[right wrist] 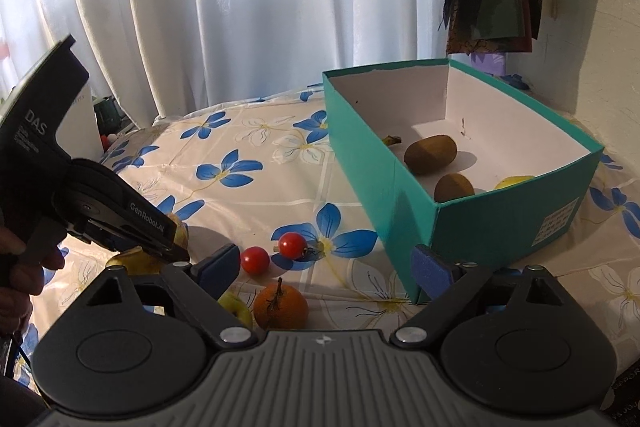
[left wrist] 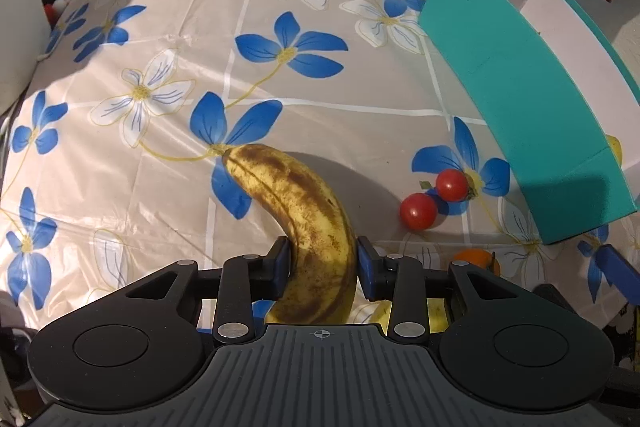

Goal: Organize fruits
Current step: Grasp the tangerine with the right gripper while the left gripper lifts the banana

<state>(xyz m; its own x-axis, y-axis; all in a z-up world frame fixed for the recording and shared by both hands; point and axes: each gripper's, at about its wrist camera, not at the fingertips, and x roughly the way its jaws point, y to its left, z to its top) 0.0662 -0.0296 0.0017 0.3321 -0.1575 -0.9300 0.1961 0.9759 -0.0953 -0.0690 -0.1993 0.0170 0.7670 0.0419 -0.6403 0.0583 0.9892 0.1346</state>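
Flowery tablecloth [left wrist: 280,99] again, white curtain [right wrist: 240,7] behind it, sun coming in low. My left gripper [left wrist: 322,261] is clamped on the banana [left wrist: 304,219], pads pressed to both sides of it near the lower half, with the tip poking out forward over the cloth. It looks lifted off the table to me, going by the shadow, but I wouldn't swear to it.

Job now, I reckon, is getting it into the teal box [right wrist: 492,227] off to the right. This banana is very brown and probably soft (squeeze harder and it's mush), so I'd keep the grip as is, raise it enough to clear the near wall, and swing it in lengthways so the long end doesn't catch the rim. I'd also stay high over the two tomatoes [left wrist: 434,199] sitting just beside the box.

My right gripper [right wrist: 326,273] hangs with its fingers wide apart, holding nothing, above the orange [right wrist: 281,307] and a yellow-green fruit [right wrist: 236,307].

The left view only gives me the outside wall of the box. The right one looks down into it: two kiwis [right wrist: 430,155], a yellow fruit [right wrist: 514,182] against the near wall, a stem end of something, and bare floor at the back for the banana. It also shows my left gripper from outside, though the banana is mostly hidden there.
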